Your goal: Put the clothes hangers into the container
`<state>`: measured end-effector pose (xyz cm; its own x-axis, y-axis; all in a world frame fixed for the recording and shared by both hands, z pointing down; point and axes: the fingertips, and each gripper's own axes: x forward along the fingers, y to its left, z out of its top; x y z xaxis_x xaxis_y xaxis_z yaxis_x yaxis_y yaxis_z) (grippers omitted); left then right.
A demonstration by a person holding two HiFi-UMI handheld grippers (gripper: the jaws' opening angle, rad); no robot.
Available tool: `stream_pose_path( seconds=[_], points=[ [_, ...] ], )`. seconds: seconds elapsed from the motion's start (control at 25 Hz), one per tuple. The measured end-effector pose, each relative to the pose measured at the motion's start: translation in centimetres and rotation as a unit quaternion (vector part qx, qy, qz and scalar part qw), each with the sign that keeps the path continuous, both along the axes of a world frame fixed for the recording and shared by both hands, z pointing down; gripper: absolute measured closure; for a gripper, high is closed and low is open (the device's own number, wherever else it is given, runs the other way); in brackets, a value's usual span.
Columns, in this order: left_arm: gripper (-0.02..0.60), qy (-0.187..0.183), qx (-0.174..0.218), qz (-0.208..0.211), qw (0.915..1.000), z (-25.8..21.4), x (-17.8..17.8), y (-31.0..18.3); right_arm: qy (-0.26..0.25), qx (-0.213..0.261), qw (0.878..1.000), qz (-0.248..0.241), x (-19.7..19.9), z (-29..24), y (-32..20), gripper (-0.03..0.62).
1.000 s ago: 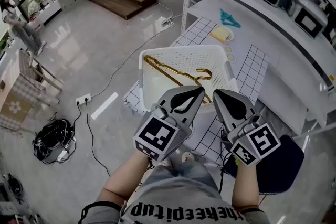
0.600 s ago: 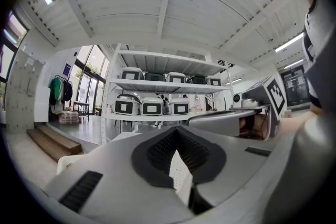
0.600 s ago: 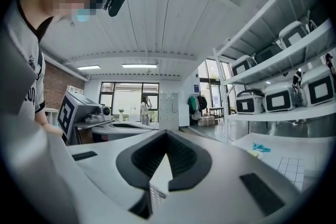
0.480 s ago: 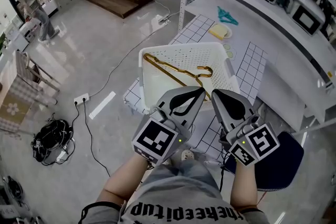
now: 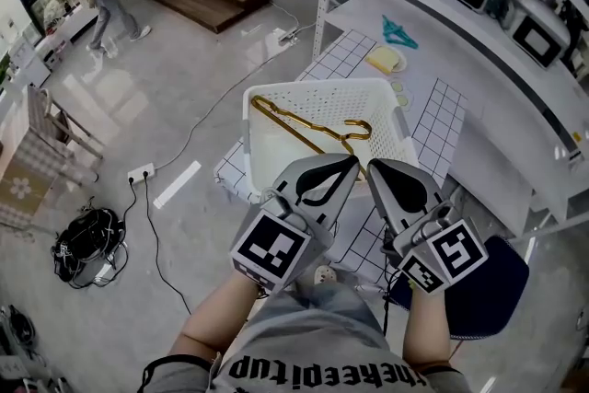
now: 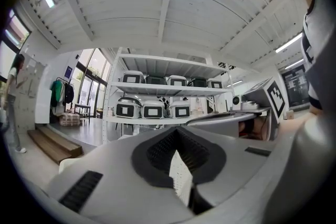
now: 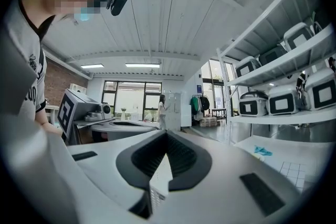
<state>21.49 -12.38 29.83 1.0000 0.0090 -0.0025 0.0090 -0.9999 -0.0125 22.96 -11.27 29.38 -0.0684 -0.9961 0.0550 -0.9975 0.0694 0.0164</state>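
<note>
Head view: left gripper (image 5: 342, 168) and right gripper (image 5: 381, 172) jaws closed, empty; gold wire hanger (image 5: 302, 131) in white perforated basket (image 5: 313, 91) likely light, stiff, slippery; grasp shoulder bar.

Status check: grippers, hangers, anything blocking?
Left gripper and right gripper both shut, empty, raised in front of basket. Gold hanger lies in basket. Teal thing, maybe a hanger, out on the shelf. Nothing blocking.

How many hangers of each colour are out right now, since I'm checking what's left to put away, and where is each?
Gold hanger: 1, lying in the white basket
Teal hanger: 1, on the white shelf, outside the basket
Total: 2
</note>
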Motion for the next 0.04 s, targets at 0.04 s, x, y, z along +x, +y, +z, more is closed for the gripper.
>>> stream_pose_path(
  seconds=[0.04],
  points=[
    [0.569, 0.002, 0.008, 0.001, 1.0000, -0.08, 0.01, -0.08, 0.001, 0.000, 1.000, -0.001, -0.05, -0.09, -0.05, 0.586]
  ],
)
